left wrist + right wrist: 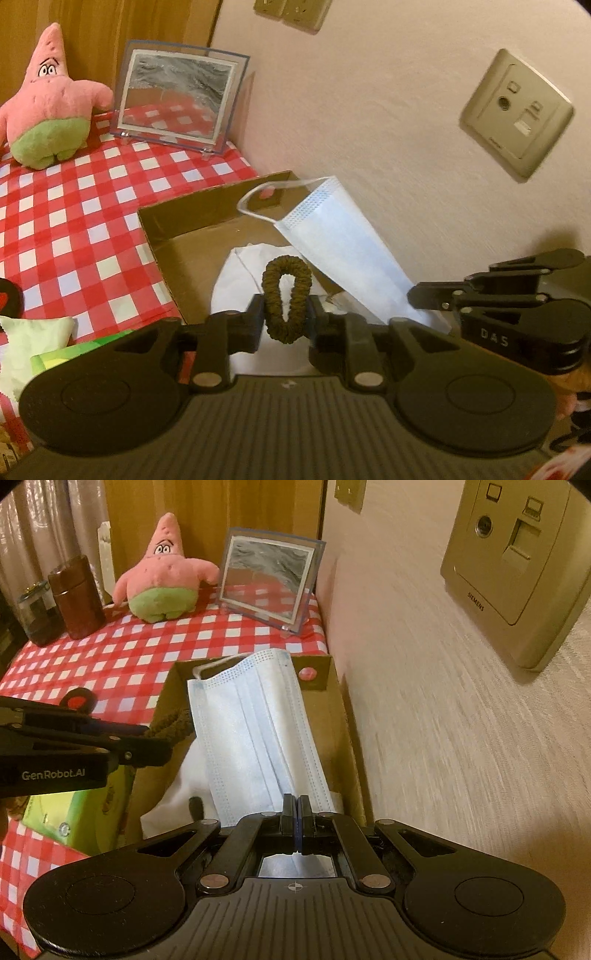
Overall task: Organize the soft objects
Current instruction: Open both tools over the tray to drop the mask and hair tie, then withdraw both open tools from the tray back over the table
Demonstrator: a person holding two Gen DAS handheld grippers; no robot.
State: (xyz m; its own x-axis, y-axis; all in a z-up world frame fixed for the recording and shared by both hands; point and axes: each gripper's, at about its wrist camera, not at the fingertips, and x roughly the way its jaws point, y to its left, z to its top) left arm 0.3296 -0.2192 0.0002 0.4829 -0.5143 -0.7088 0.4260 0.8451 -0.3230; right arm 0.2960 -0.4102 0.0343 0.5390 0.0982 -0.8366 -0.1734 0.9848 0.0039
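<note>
A brown hair scrunchie (286, 299) stands upright between the fingertips of my left gripper (287, 317), which is shut on it above the near end of a cardboard box (166, 229). In the right wrist view the left gripper (159, 746) reaches in from the left with the scrunchie (170, 723) at its tip. My right gripper (297, 823) is shut on the lower edge of a light blue face mask (258, 731), which slants up over the box (332, 709). The mask (340, 251) and right gripper (417, 295) show at the right. A white cloth (236, 273) lies in the box.
A checked red-and-white cloth (74, 206) covers the table. A pink star plush (166, 579), a clear picture frame (269, 576) and a brown jar (75, 598) stand at the back. A green packet (74, 812) lies left of the box. The wall with sockets (513, 561) runs close on the right.
</note>
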